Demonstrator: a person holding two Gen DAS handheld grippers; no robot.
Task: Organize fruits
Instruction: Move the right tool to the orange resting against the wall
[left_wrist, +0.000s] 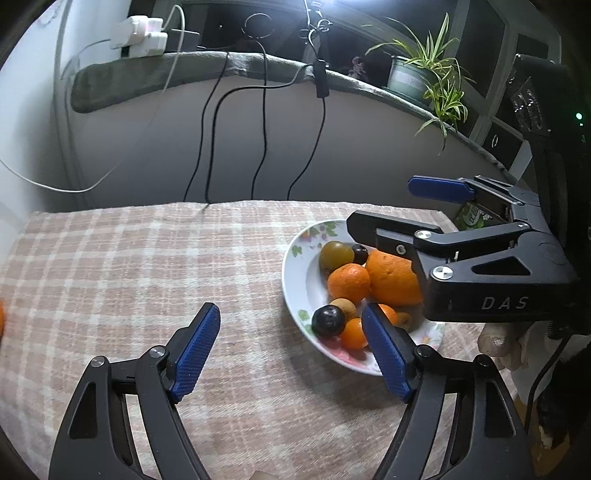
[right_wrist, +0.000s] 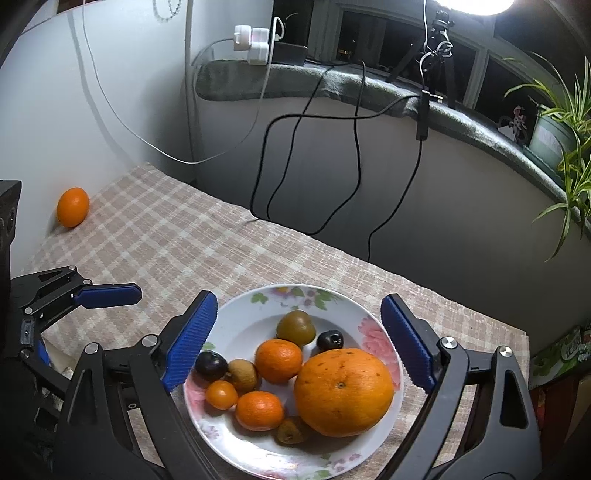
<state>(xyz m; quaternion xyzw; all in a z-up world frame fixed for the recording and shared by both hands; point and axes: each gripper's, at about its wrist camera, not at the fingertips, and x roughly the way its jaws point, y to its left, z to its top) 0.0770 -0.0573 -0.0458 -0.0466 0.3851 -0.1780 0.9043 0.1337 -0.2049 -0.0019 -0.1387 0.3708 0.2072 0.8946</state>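
Checked cloth covers the worktop (right_wrist: 295, 258). On it sits a flowered plate (right_wrist: 236, 325) heaped with fruit: a big orange (right_wrist: 343, 391), stem end up, amid smaller pieces. One lone orange (right_wrist: 72, 206) lies by the wall, long axis tilted upright. Both the right gripper (right_wrist: 299, 347) over the plate and the left gripper (left_wrist: 291, 347) beside it have jaws spread wide, empty.

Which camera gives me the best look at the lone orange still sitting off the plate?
The right wrist view. There the lone orange shows whole on the checked cloth by the wall, far left of the plate. The left wrist view catches only an orange sliver at its left edge, too cropped to identify.
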